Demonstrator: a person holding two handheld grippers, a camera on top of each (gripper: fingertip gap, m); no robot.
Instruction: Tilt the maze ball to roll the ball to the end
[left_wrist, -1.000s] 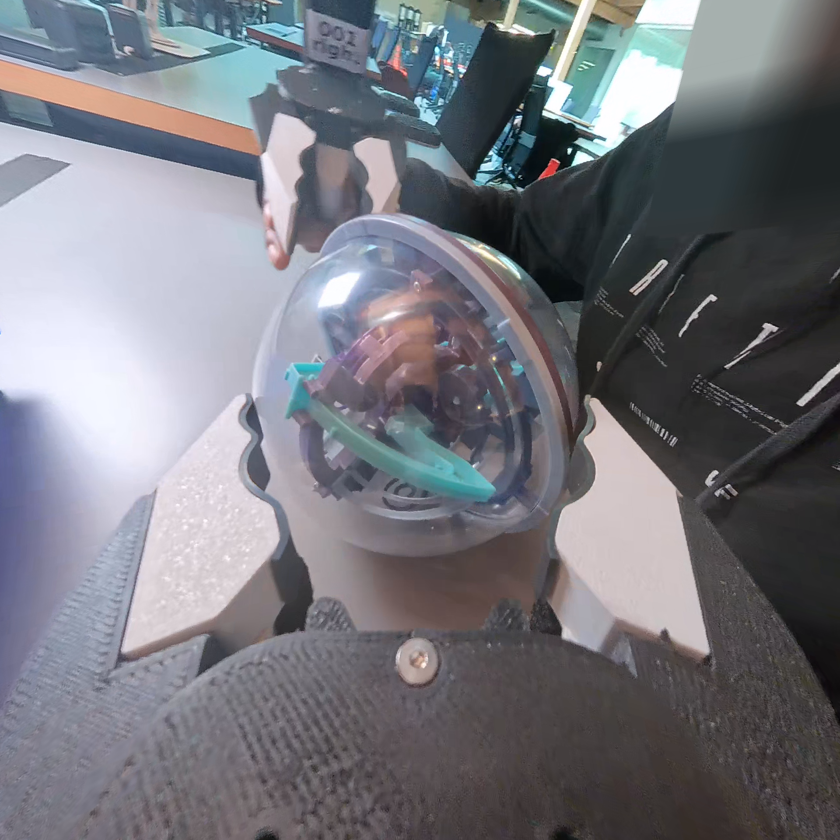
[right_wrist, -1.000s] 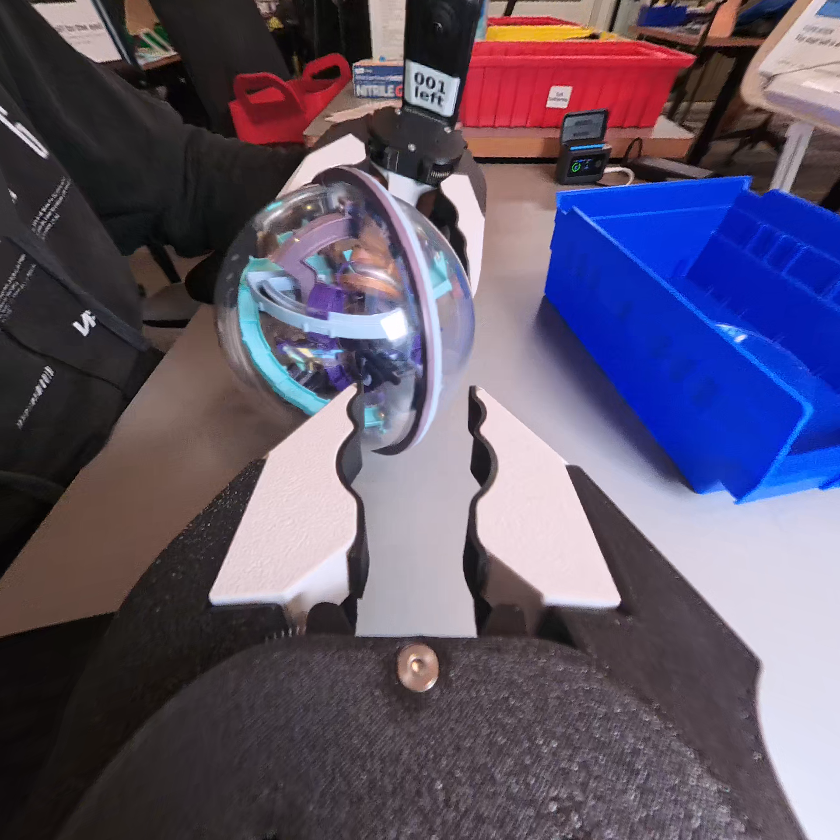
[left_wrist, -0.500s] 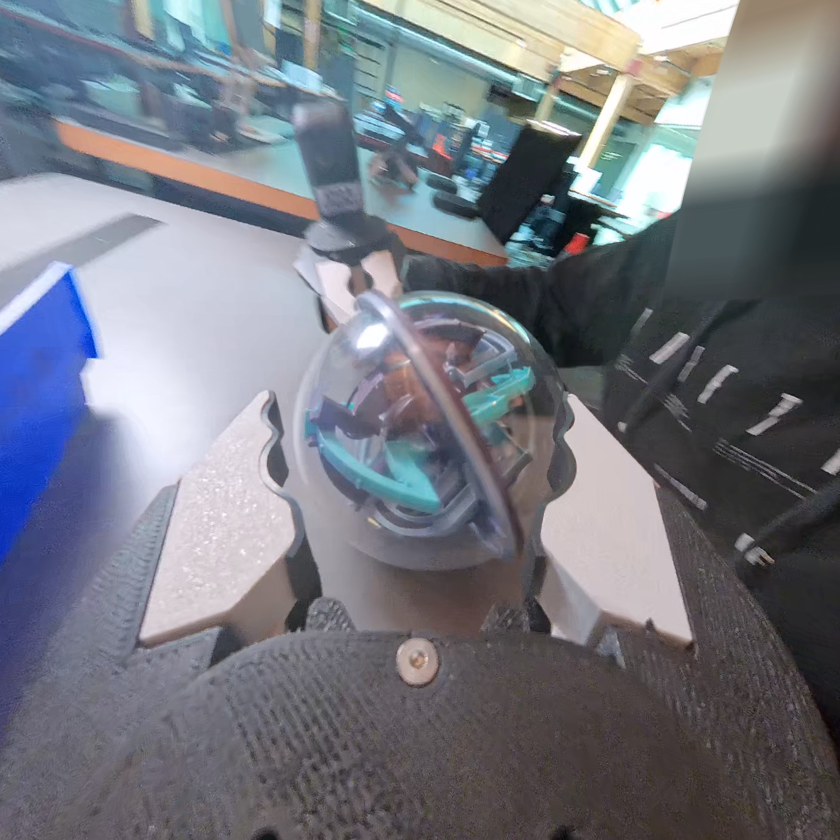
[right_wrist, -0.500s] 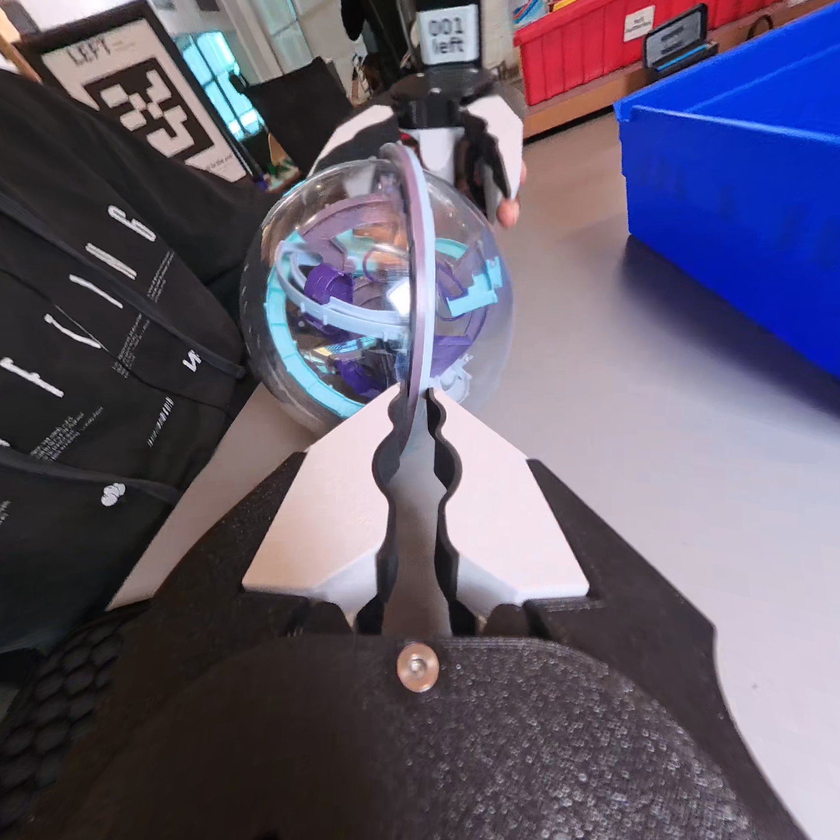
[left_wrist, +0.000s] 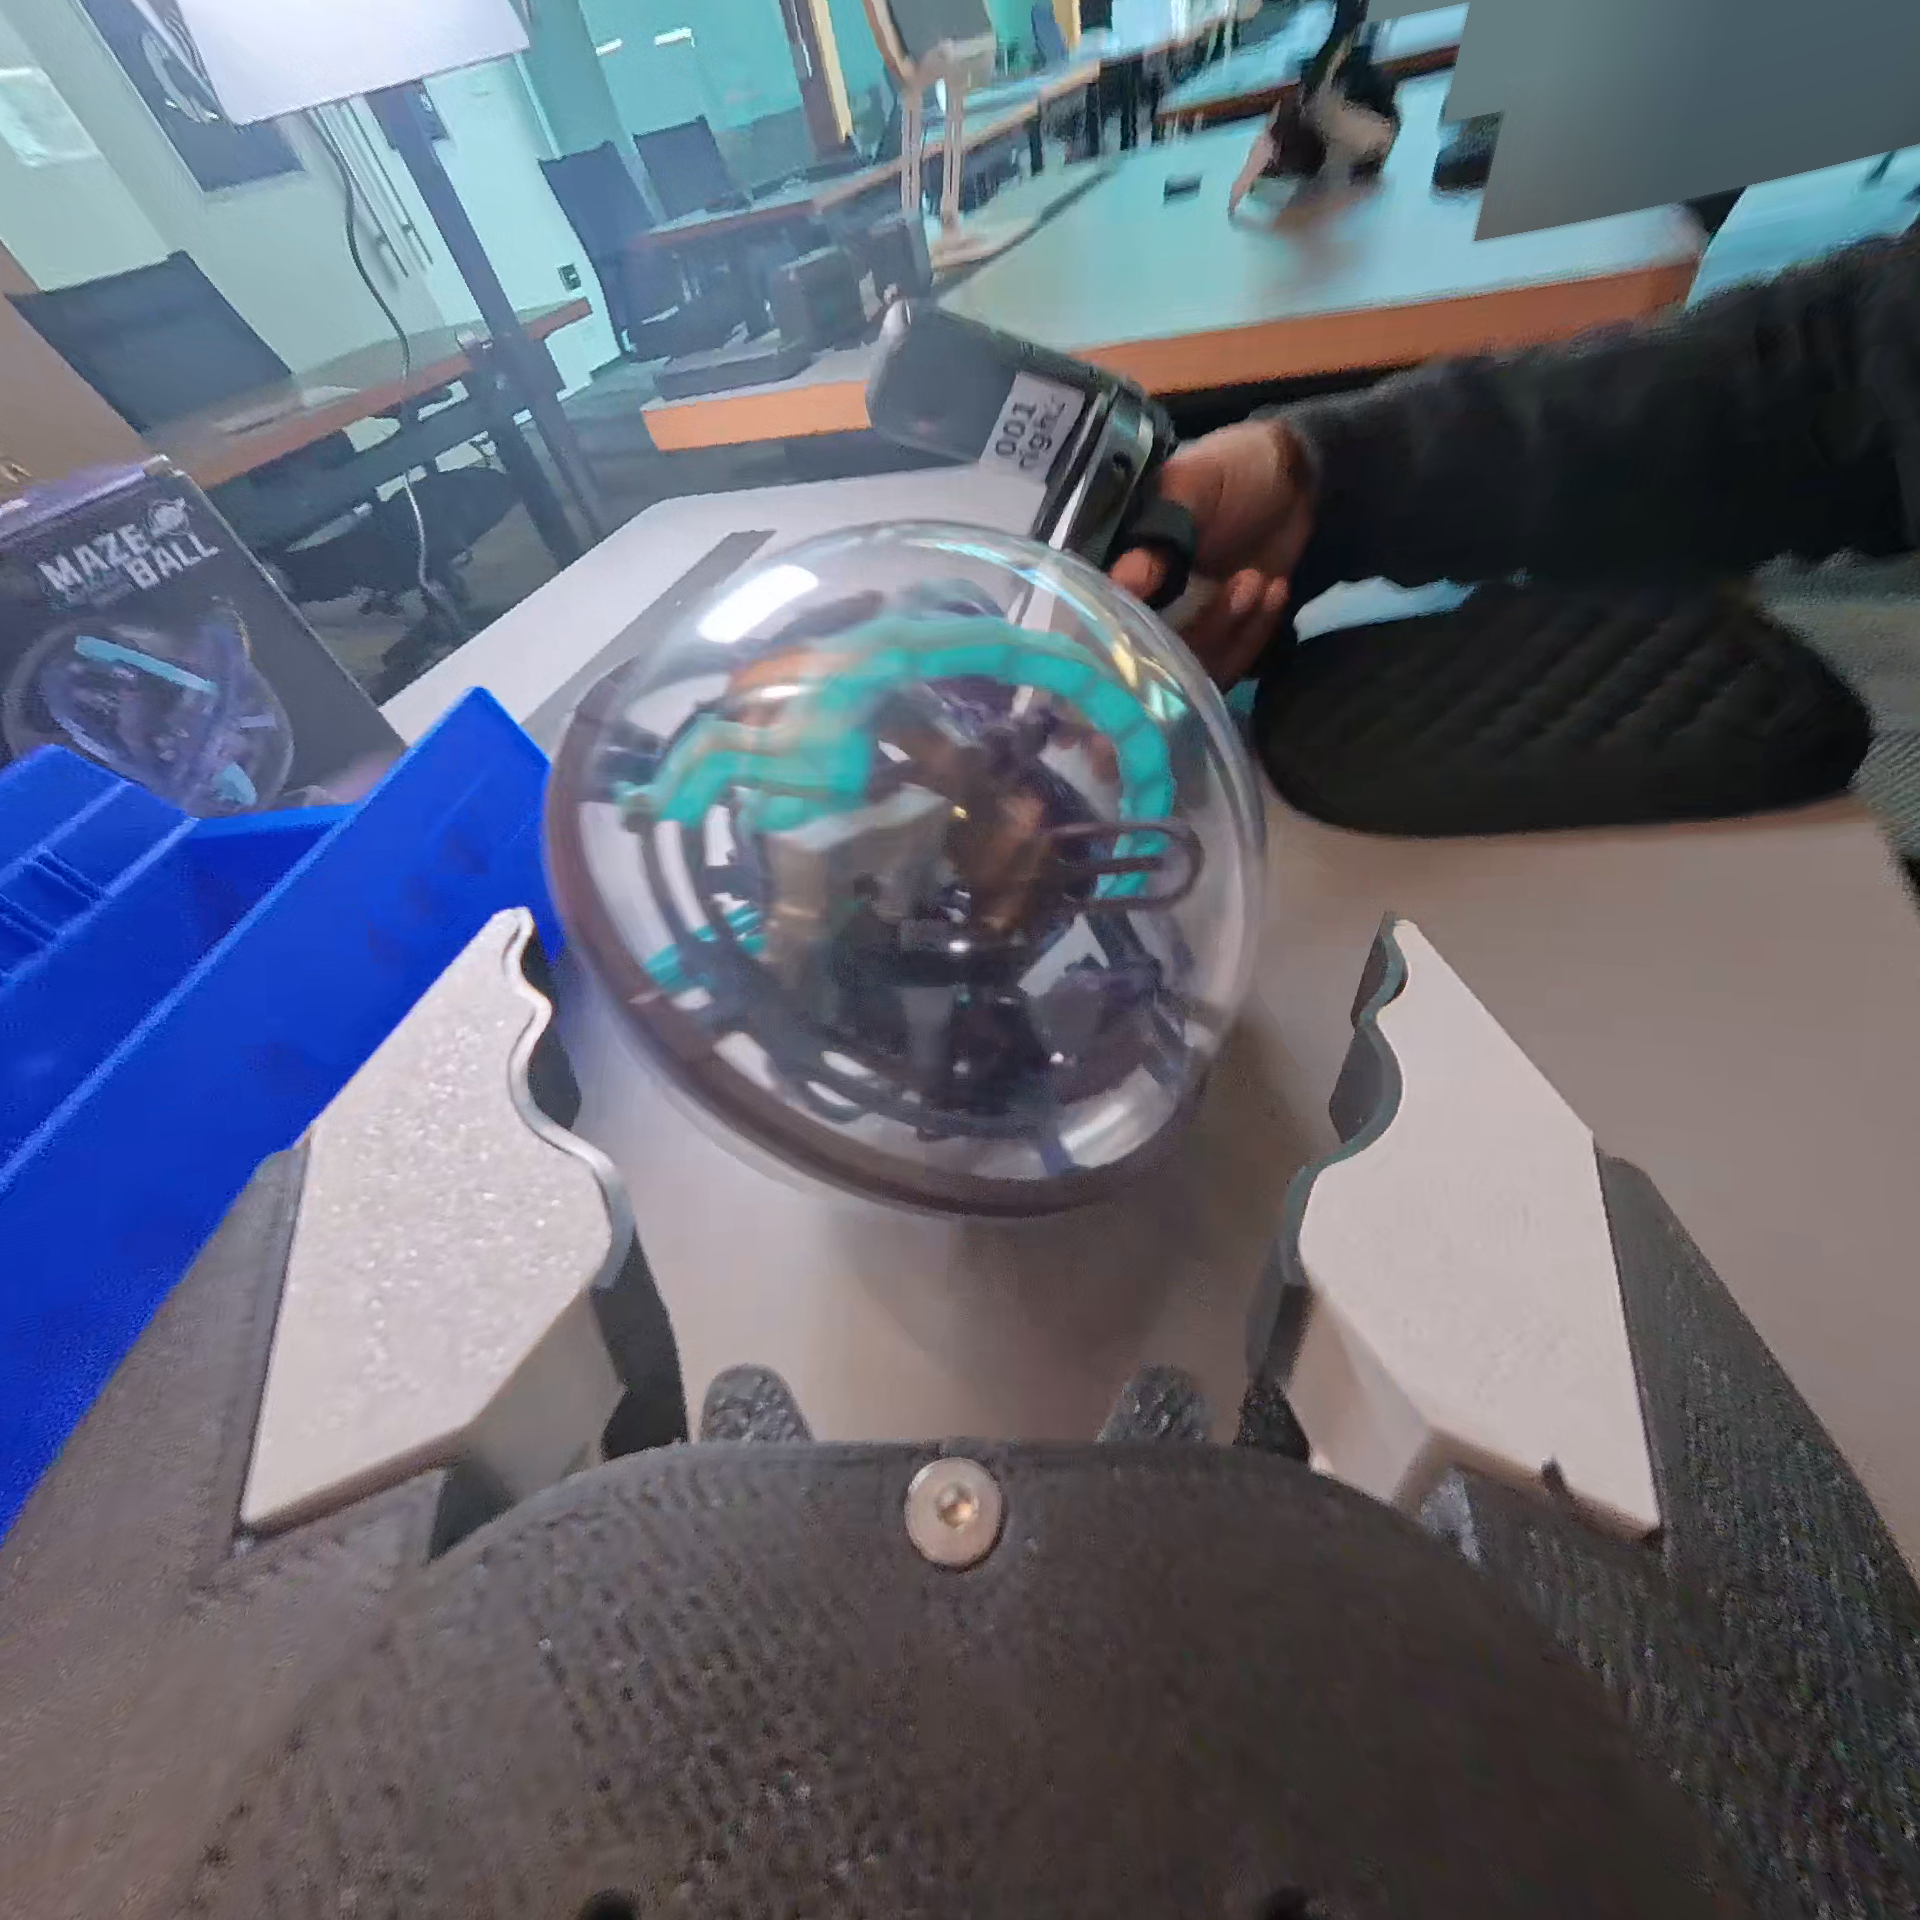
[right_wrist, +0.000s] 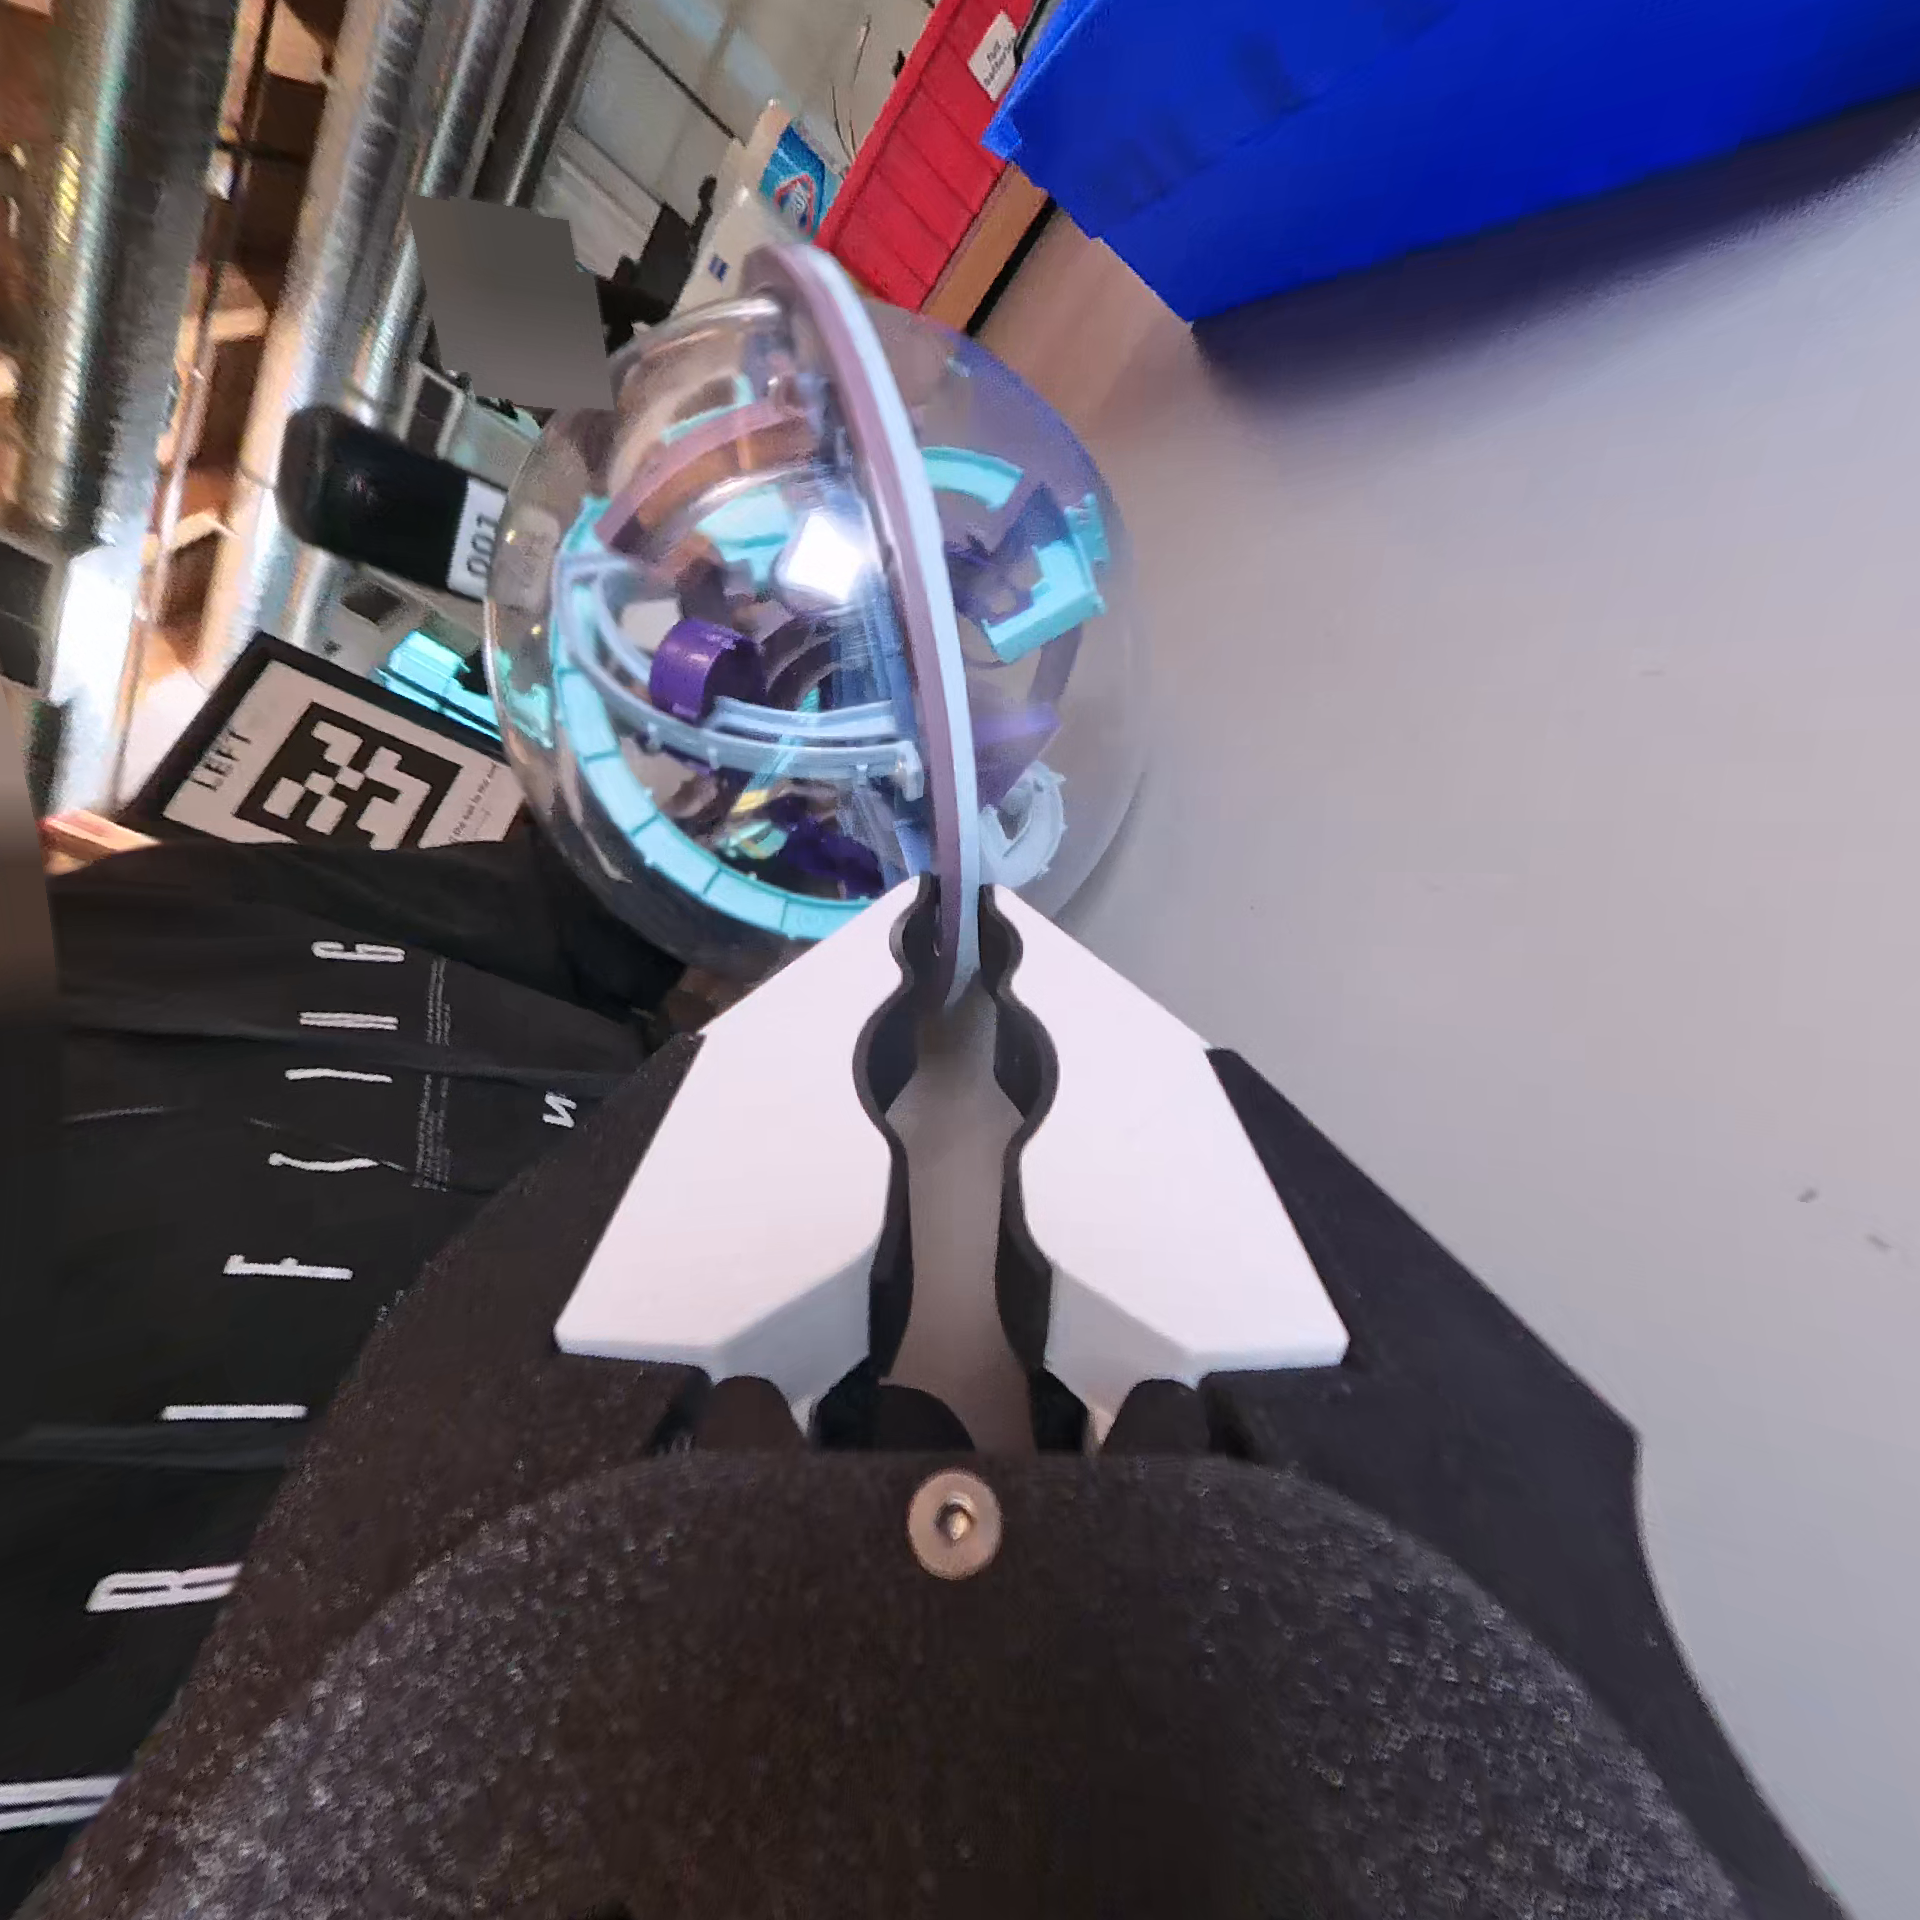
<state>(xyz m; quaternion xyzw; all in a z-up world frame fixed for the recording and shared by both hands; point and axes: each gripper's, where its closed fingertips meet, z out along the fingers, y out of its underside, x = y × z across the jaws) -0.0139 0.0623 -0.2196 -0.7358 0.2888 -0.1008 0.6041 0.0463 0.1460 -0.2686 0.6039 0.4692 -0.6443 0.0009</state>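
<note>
Maze ball (right_wrist: 821, 634), clear sphere with teal and purple tracks, is up off the grey table (right_wrist: 1507, 831), pinched by its equator rim in the right gripper (right_wrist: 951, 914), fingers nearly together on the rim. Left gripper (left_wrist: 956, 1029) spread wide, ball between its fingers, gap visible on the right side. Blue bin (left_wrist: 208, 935) just left of it; printed box (left_wrist: 135, 644) behind.

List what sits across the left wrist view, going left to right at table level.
Dark box → blue bin → maze ball → right gripper behind it, fingers hidden → the person's hand → dark sleeve.
</note>
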